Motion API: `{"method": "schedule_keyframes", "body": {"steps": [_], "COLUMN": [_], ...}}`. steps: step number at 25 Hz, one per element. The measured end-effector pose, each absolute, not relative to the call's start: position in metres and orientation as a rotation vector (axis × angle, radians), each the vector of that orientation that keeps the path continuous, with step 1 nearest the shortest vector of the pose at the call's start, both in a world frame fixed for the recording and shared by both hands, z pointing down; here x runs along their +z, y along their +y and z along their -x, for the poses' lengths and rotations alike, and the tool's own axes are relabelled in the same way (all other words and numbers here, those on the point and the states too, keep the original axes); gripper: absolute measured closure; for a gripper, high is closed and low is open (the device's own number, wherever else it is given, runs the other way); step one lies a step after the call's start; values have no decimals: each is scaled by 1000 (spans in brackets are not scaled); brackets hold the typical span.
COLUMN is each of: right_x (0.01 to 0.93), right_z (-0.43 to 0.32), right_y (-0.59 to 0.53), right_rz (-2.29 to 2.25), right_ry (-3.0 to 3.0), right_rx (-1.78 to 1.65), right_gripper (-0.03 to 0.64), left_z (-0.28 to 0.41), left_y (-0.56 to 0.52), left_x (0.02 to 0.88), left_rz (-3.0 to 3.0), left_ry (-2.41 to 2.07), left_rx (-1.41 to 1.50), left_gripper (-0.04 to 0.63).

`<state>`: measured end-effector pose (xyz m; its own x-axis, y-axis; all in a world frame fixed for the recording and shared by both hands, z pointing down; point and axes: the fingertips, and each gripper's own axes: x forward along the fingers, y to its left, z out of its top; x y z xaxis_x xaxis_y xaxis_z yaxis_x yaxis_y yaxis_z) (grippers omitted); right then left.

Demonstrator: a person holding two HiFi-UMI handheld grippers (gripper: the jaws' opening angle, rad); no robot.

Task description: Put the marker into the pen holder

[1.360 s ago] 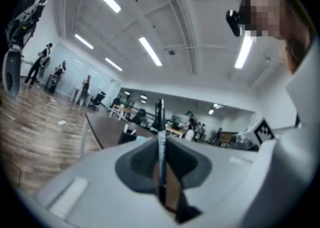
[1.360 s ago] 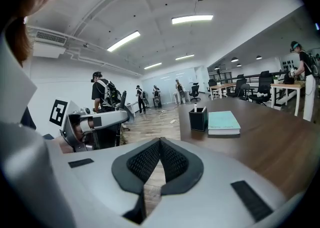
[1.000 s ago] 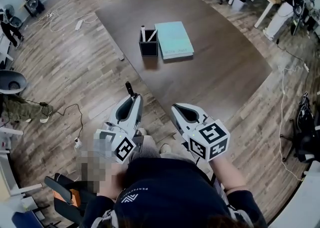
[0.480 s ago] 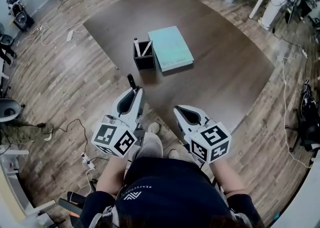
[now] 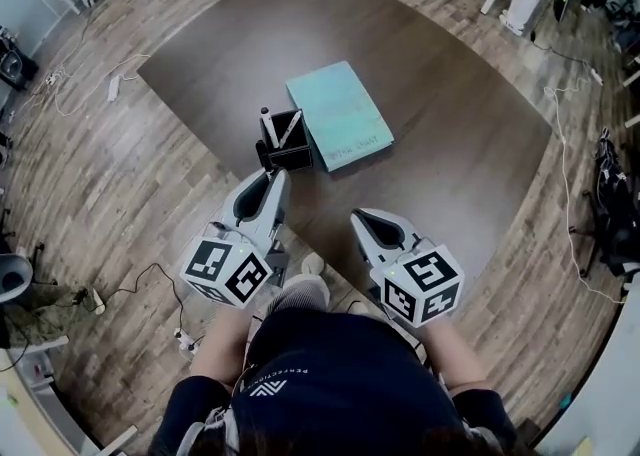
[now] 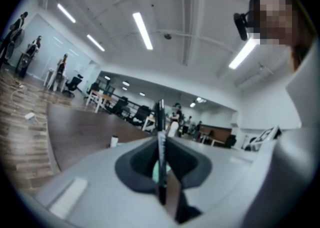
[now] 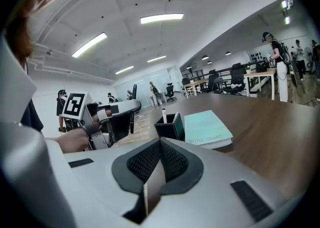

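Left gripper is pinching the marker; light, stiff, slick, likely needing a mid-barrel hold; right gripper is sitting closed.

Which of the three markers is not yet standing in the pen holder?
The black marker gripped in the left gripper's fingers; the two white markers stand in the black square pen holder.

Left gripper clamping marker, right gripper fingers together
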<state>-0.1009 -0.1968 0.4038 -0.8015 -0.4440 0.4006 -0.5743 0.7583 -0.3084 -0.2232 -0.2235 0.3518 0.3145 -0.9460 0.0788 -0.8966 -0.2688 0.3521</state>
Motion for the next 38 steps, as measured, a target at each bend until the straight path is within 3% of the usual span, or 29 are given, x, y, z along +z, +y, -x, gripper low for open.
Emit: {"method": "schedule_keyframes", "body": {"steps": [18, 38], "right_x": [425, 440], "right_z": [127, 128], "right_y": [-248, -259], "right_rz": [-930, -1032], "right_ry": [-2540, -2461], "right_rx": [725, 808], "right_gripper": [617, 617], "left_z": [243, 233], "left_y": [-316, -348], "left_x": [361, 388], "left_rz": [-2385, -2547], "left_ry": [-1543, -1574], "left_rx": [-116, 274], "left_gripper": [546, 546]}}
